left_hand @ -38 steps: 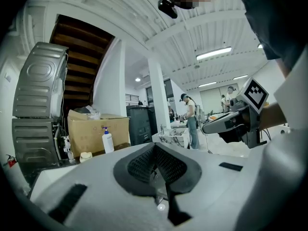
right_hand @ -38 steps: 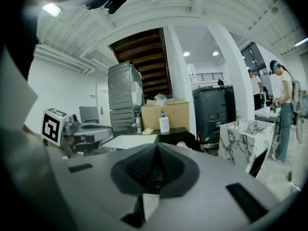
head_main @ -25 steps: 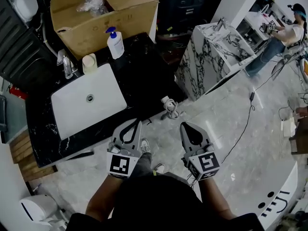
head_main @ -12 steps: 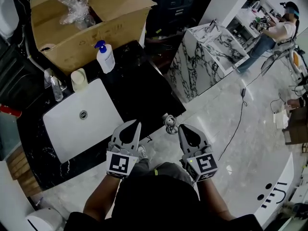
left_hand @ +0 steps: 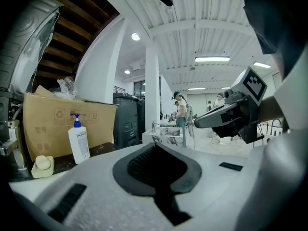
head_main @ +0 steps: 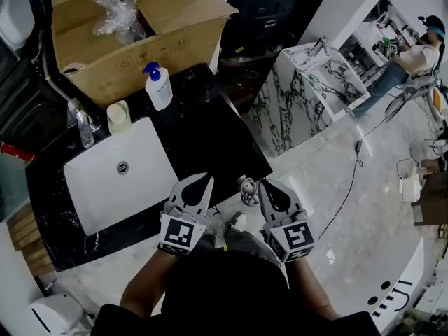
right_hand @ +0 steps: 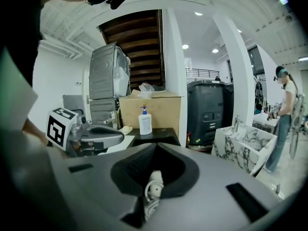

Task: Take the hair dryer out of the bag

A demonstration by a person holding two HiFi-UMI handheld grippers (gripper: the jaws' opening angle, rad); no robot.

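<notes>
No hair dryer and no bag show in any view. My left gripper (head_main: 204, 181) (left_hand: 155, 146) is shut and empty, its tip over the front edge of a black counter (head_main: 210, 142). My right gripper (head_main: 267, 186) (right_hand: 156, 147) is shut and empty too, held beside it over the marble floor. A small white plug with a coiled cord (head_main: 246, 188) lies on the floor between the two tips; in the right gripper view that plug (right_hand: 153, 188) shows through the cut-out behind the closed jaws. Each gripper appears in the other's view.
A white sink basin (head_main: 115, 170) is set in the counter. Behind it stand a pump bottle (head_main: 157, 86), a cream cup (head_main: 119, 116) and an open cardboard box (head_main: 133, 37) with crumpled plastic. A marble block (head_main: 311, 89) stands right; a person (head_main: 413, 58) works far right.
Both grippers have moved forward together, still shut. The counter and sink have come closer, and the white plug now lies between the two tips.
</notes>
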